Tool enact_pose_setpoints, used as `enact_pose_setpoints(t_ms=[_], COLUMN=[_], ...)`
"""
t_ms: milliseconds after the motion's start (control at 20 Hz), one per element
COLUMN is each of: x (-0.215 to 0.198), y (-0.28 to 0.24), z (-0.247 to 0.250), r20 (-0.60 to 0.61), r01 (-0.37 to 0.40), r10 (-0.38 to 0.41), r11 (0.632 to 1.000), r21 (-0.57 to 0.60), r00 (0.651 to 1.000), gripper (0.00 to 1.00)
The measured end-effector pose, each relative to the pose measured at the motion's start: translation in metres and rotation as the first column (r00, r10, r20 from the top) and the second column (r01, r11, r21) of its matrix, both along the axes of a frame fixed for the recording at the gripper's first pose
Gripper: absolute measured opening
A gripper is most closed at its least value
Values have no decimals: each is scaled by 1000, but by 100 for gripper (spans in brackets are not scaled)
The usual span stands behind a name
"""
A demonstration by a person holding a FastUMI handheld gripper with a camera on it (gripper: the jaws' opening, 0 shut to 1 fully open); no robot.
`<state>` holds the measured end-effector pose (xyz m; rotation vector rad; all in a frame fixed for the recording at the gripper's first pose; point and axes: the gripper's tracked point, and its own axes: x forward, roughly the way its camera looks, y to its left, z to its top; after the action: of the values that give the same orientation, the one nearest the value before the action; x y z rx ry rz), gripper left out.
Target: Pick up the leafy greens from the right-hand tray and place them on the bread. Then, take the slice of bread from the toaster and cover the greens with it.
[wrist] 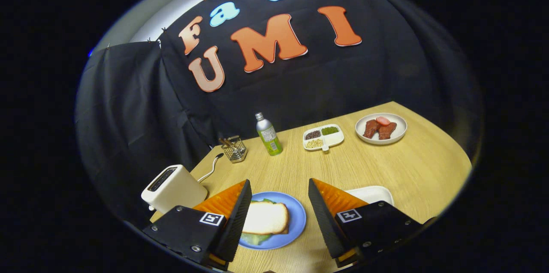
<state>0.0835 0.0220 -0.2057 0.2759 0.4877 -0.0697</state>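
Bread slice [265, 217] lay atop leafy greens [254, 238] on blue plate [296, 221], between spread, empty tongs [279, 213]. Toaster [171, 187] beside, slot seemingly vacant. Covering step judged complete; next: withdrawal only.

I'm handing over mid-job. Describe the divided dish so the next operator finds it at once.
Look to the far side of the wooden table, beyond the open gripper. Between the bottle and the plate of meat sits the divided dish: white, with compartments holding separate dark, green and pale grains.
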Motion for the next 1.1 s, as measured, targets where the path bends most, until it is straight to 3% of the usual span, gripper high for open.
enact_pose_setpoints(t_ms=[400,650,1100], x=[-14,-31,-65], y=[-21,-14,-29], z=[78,103,140], r20=[237,319,423], r01=[85,72,113], r10=[-38,-2,-4], r11=[978,975,966], r21=[-192,-209,-233], r00=[971,948,906], gripper=[90,91,94])
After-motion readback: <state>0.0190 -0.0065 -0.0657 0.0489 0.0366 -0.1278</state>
